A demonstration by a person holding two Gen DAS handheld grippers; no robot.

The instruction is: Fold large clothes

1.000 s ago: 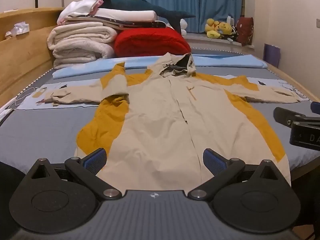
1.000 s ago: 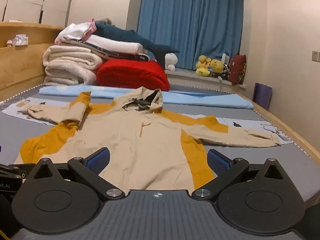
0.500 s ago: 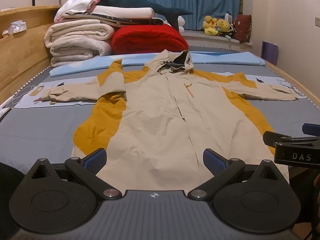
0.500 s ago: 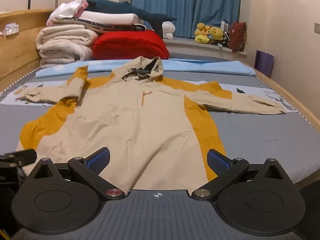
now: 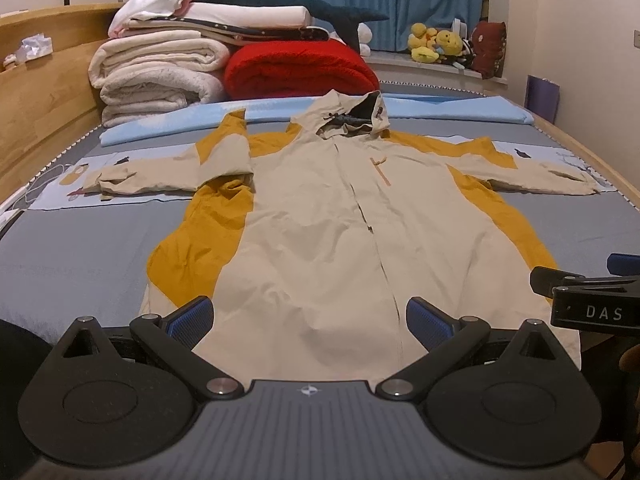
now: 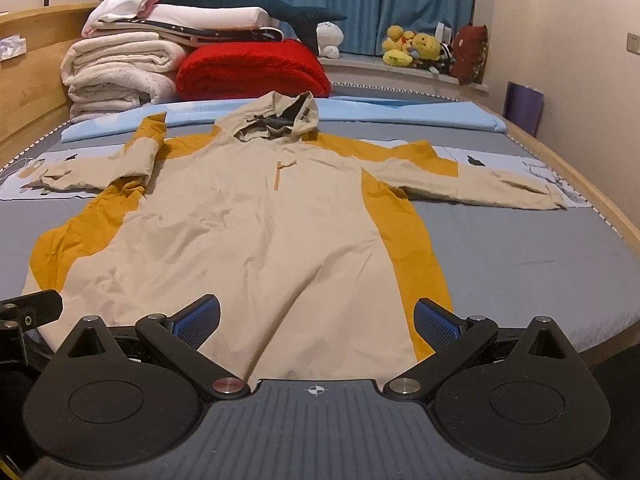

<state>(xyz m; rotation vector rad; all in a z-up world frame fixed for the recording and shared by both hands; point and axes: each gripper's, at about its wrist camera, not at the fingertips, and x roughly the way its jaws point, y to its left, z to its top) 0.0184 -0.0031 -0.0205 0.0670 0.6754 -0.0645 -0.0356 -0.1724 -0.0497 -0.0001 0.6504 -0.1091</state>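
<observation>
- Left wrist view: the left tongs [image 5: 308,316] sit low in the frame with their blue-padded fingers [image 5: 191,317] spread wide — nothing is between them, and they hover at the near hem of the jacket [image 5: 320,240].
- The jacket, beige with mustard-yellow side panels, lies flat and front-up across the middle of the frame on the grey bed [image 5: 72,256], hood [image 5: 352,118] toward the top of the picture and both sleeves stretched out to the sides.
- The sleeve on the left of the frame [image 5: 168,172] is bent at the shoulder, with a fold of beige lying over the yellow; the one on the right [image 5: 536,176] runs out straight toward the bed's edge.
- At the right edge of this view the right tongs [image 5: 580,280] show side-on as a black bracket over the jacket's lower corner.
- Right wrist view: the right tongs [image 6: 316,318] are likewise spread, gripping nothing, poised at the jacket's [image 6: 256,232] hem in the lower centre; part of the left tool pokes in at the lower left edge.
- Upper left of both frames — a stack of folded white blankets [image 6: 116,76] beside a red blanket [image 6: 252,68], with a dark blue plush shark [image 6: 256,2] on top.
- Behind them hang blue curtains [image 6: 360,0], and yellow plush toys [image 6: 412,48] sit at upper right.
</observation>
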